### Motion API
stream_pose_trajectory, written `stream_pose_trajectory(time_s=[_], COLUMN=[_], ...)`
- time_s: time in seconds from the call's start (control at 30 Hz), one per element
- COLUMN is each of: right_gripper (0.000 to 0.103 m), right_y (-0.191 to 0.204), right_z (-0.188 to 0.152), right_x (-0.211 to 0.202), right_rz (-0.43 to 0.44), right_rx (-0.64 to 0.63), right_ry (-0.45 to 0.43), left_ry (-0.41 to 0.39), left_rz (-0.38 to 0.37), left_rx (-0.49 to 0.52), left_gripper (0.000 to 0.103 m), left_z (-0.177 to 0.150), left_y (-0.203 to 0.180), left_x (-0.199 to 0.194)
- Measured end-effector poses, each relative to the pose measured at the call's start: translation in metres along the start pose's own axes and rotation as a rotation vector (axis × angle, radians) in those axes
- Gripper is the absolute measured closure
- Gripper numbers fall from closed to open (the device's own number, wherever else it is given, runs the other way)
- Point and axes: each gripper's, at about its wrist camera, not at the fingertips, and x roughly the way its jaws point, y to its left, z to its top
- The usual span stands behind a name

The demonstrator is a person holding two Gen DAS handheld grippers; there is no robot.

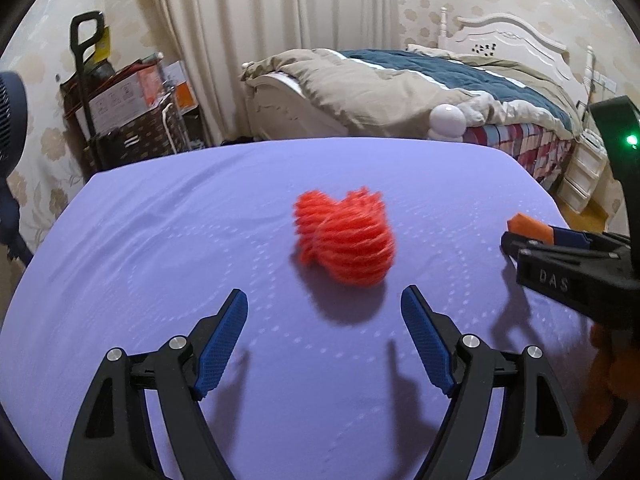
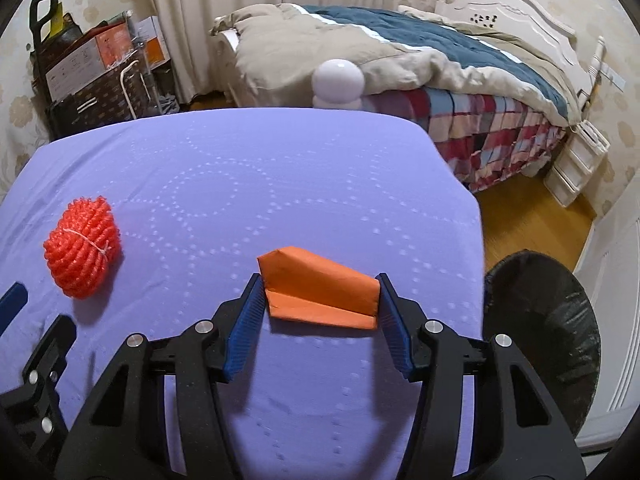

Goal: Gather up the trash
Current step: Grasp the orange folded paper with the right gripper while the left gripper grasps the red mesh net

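A red foam net bundle (image 1: 345, 239) lies on the purple table (image 1: 160, 240), just ahead of my open, empty left gripper (image 1: 324, 302). It also shows at the left in the right wrist view (image 2: 82, 247). My right gripper (image 2: 320, 286) is shut on a folded orange paper (image 2: 320, 294), both blue pads touching its sides, just above the table (image 2: 280, 160). In the left wrist view the right gripper (image 1: 516, 240) enters from the right with the orange paper (image 1: 530, 226) at its tip.
A black-lined trash bin (image 2: 544, 340) stands on the floor past the table's right edge. A bed (image 2: 420, 60) with a white bedpost ball (image 2: 338, 80) lies beyond the table. Boxes and a cart (image 1: 128, 112) stand at the back left.
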Motion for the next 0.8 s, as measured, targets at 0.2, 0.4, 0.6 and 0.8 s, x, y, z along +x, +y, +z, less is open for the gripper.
stream_pose_trajectory(time_s=[0.2,0.4,0.6,0.8], right_gripper=[0.048,0.048,0.048,0.048], right_y=[-0.004,-0.004,-0.001,0.002], right_z=[-0.002,-0.002,-0.002,-0.003], right_x=[0.0,0.0,0.0,0.0], right_rz=[0.007,0.009,-0.004,-0.007], right_rx=[0.007,0.008,-0.001,-0.004], right_ry=[-0.006,-0.006,-0.005,-0.006], left_ry=[-0.01,-0.014,0.012,0.054], left_rz=[-0.009,0.026,0.059,0.009], left_rx=[-0.001,0.016,-0.011,-0.022], left_gripper=[0.026,0.026,0.026,0.037], left_z=[0.01,0.022,0.033,0.034], left_y=[-0.011,-0.016,-0.001,0.006], left_x=[0.007,0.018,0.034,0.044])
